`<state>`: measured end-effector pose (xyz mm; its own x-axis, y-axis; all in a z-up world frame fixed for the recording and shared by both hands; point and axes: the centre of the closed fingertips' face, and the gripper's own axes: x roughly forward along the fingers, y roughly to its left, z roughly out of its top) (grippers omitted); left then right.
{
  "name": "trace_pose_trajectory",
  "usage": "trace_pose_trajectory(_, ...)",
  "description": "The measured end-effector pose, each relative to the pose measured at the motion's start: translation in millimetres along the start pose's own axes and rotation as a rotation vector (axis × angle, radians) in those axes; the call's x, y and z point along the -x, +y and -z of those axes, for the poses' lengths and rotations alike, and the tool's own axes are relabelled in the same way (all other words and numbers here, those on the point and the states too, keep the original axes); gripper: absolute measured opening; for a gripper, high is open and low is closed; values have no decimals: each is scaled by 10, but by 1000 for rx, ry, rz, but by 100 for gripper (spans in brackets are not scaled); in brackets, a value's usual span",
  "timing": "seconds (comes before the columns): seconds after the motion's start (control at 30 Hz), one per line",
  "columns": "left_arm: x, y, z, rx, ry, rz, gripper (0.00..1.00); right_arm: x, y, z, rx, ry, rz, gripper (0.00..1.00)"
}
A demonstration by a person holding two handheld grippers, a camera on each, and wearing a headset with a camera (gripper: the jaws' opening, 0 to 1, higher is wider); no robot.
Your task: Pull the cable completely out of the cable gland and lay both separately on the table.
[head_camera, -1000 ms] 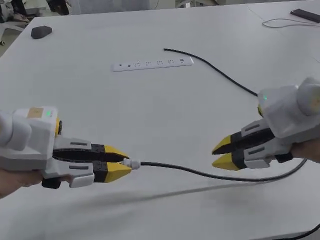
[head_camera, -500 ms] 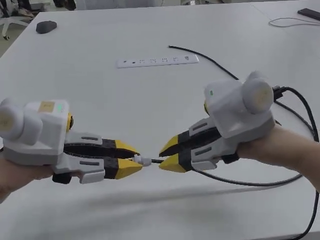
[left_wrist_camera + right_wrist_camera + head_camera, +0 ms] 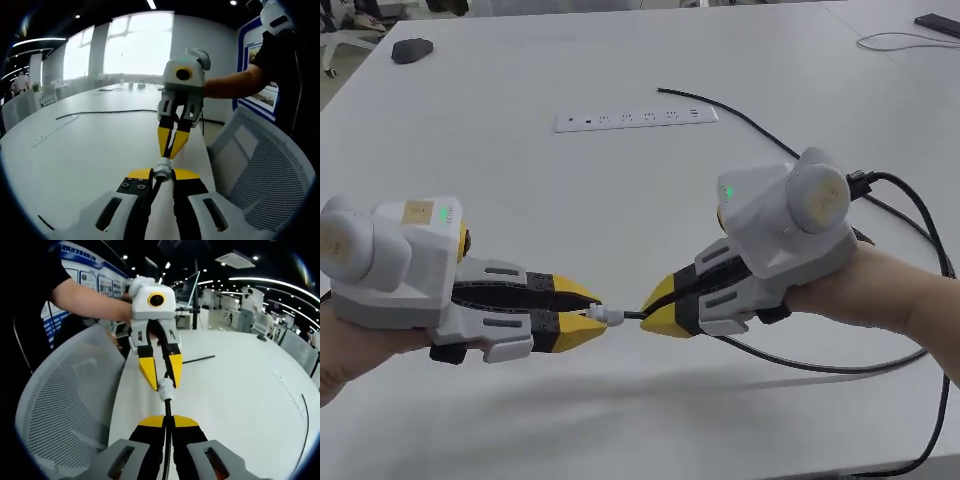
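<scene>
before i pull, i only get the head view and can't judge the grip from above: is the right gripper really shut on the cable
observer: yes, in the right gripper view the black cable runs in between the fingers of the right gripper, which are shut on it.
operator: and the other side, holding properly
observer: in the left gripper view the white cable gland sits clamped between the yellow tips of the left gripper.
operator: anything nearby i could bump
observer: a mesh chair stands close against the table edge, seen in both gripper views.
</scene>
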<state>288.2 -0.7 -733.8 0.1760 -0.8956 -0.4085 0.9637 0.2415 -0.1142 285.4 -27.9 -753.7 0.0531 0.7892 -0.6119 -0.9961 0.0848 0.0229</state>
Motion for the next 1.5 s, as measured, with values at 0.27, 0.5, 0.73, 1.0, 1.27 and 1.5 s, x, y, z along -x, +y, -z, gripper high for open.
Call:
trace_pose_trajectory(0.27, 145, 46, 83, 23, 5, -28, 15, 314, -177, 532, -12, 109, 97, 0)
trace_pose_trajectory(0.5, 237, 38, 161, 28, 24, -37, 15, 519, -243, 807, -55, 150, 136, 0)
trace_pose_trajectory(0.73, 336, 75, 142, 58, 7, -59, 15, 706, -363, 1163, -110, 188, 185, 0)
trace_pose_trajectory(1.0, 408, 106, 198, 52, 17, -77, 15, 807, -436, 1441, -147, 239, 221, 0)
trace_pose_trajectory(1.27, 389, 133, 198, 65, 19, -78, 15, 783, -511, 1438, -156, 249, 257, 1)
trace_pose_trajectory(1.5, 373, 142, 166, 58, 14, -77, 15, 735, -529, 1037, -215, 99, 230, 13)
